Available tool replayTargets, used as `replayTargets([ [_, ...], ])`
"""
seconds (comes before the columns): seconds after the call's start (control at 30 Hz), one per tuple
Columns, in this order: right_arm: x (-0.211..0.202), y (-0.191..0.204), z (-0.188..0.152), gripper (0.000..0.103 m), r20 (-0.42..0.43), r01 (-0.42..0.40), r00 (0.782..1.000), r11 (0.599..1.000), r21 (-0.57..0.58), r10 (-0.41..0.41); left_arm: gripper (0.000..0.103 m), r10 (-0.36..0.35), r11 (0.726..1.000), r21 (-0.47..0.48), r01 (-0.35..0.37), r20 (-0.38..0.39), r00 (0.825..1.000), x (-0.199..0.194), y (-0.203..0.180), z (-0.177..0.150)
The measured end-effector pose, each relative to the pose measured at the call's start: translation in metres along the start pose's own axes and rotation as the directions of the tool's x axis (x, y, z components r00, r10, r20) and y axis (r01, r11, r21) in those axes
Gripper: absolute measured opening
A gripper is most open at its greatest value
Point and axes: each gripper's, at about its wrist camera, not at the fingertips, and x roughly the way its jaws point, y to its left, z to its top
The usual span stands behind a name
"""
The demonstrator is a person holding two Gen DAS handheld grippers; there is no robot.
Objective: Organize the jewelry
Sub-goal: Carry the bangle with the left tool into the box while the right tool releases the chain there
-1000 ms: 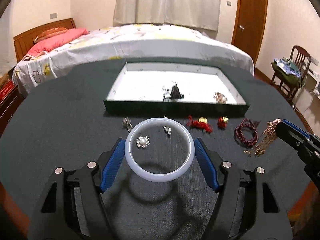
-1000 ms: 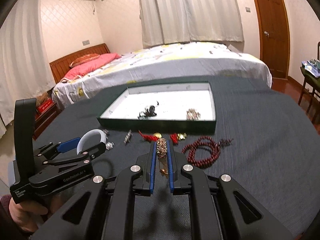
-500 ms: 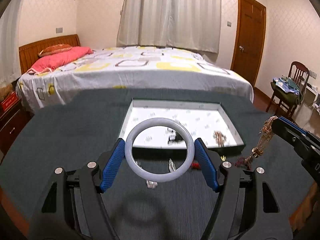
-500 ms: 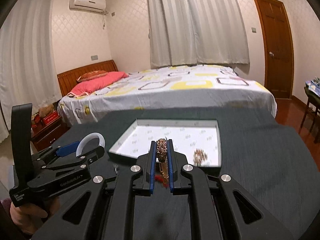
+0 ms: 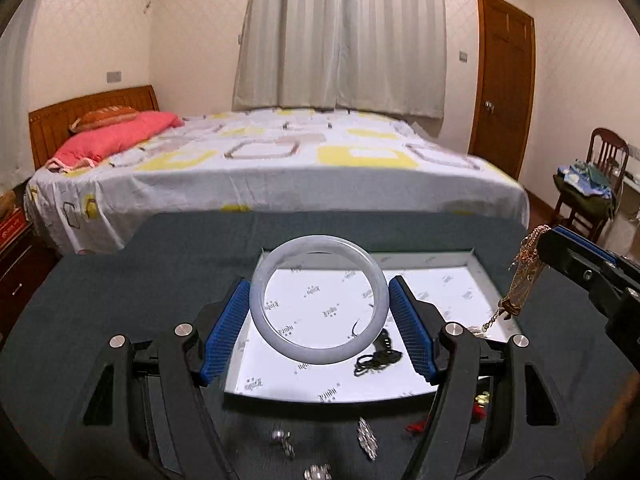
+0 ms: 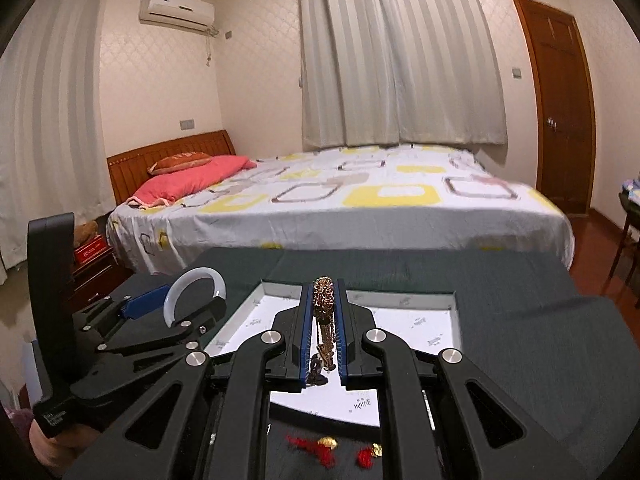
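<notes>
Above the tray, the left claw grips a pale bangle while the right claw pinches a gold chain.

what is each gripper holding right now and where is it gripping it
The left gripper clamps a white bangle across its outer rim. The right gripper pinches a gold chain necklace at its bunched top.

Bed behind table; tray seemingly mid-table
</notes>
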Motion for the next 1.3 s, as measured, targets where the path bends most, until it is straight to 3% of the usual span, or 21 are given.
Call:
replayTargets([
  [0.23, 0.061, -0.017, -0.031, 0.011, -0.157, 0.014, 0.988, 0.998, 0.057, -0.005, 0.069, 0.005, 1.000, 0.000, -0.005, -0.158, 0.988, 0.069, 0.011, -0.029],
  [0.63, 0.100, -0.028, -0.063, 0.011, -0.304, 0.050, 0.952, 0.996, 0.079, -0.024, 0.069, -0.004, 1.000, 0.004, 0.005, -0.311, 0.951, 0.114, 0.022, -0.053],
  [0.83, 0.105, -0.034, -0.069, 0.013, -0.324, 0.068, 0.945, 0.994, 0.082, -0.038, 0.070, 0.004, 1.000, 0.008, -0.002, -0.323, 0.946, 0.119, 0.024, -0.058],
  [0.97, 0.108, -0.038, -0.071, 0.013, -0.333, 0.073, 0.942, 0.993, 0.092, -0.038, 0.070, -0.003, 1.000, 0.018, 0.009, -0.303, 0.953, 0.117, 0.022, -0.054],
  [1.03, 0.107, -0.038, -0.071, 0.026, -0.329, 0.075, 0.944, 0.993, 0.094, -0.040, 0.071, 0.001, 1.000, 0.027, 0.008, -0.302, 0.953, 0.116, 0.020, -0.053],
  [1.07, 0.107, -0.039, -0.070, 0.043, -0.321, 0.075, 0.946, 0.992, 0.099, -0.039, 0.071, -0.001, 1.000, 0.025, 0.009, -0.302, 0.953, 0.116, 0.020, -0.053],
  [1.1, 0.104, -0.039, -0.068, 0.048, -0.306, 0.075, 0.951, 0.992, 0.101, -0.041, 0.071, -0.004, 1.000, 0.021, 0.010, -0.302, 0.953, 0.116, 0.020, -0.052],
  [1.2, 0.095, -0.037, -0.061, 0.048, -0.279, 0.075, 0.959, 0.993, 0.092, -0.047, 0.072, -0.015, 1.000, -0.001, 0.015, -0.292, 0.956, 0.109, 0.024, -0.049],
  [1.3, 0.081, -0.038, -0.053, 0.048, -0.249, 0.070, 0.968, 0.992, 0.109, -0.040, 0.079, -0.023, 1.000, -0.022, 0.018, -0.263, 0.964, 0.095, 0.029, -0.041],
])
